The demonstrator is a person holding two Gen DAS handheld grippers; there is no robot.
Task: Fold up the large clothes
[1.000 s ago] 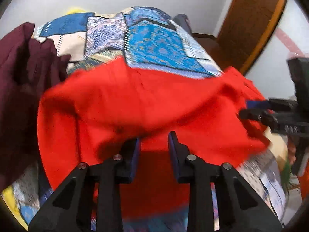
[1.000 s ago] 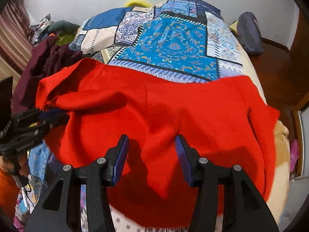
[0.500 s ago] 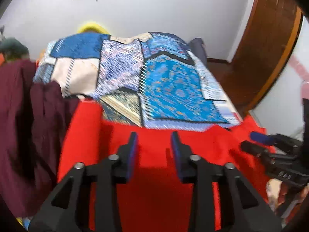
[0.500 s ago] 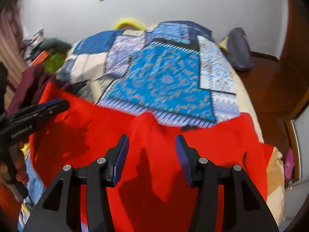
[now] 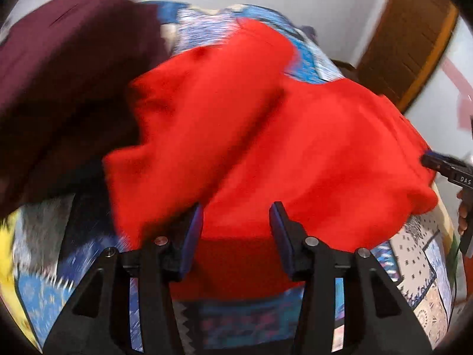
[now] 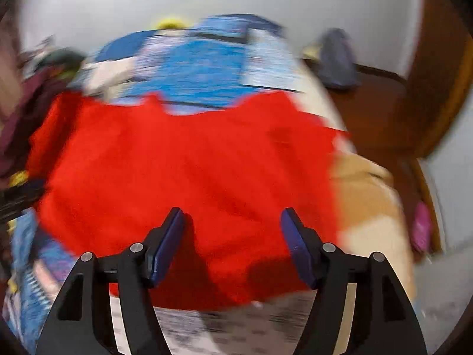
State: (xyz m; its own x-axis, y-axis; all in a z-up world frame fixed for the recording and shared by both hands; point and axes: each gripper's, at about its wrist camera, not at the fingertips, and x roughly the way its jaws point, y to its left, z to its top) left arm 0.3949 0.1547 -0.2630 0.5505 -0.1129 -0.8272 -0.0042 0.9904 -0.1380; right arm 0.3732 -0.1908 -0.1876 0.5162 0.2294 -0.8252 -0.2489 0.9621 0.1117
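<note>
Red garment (image 5: 266,148) now lies bunched, both claws (image 5: 236,230) (image 6: 233,245) having just opened, released.

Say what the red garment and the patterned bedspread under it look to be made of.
Red garment: soft, matte cloth, probably a knit or fleece; it drapes in rounded folds with no sheen. Motion blur hides any weave. Bedspread: thin printed woven fabric, likely cotton or polyester; it lies flat with crisp patchwork motifs.

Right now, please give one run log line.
left gripper: open, just opening | right gripper: open, just opening | red garment: on bed, released
</note>
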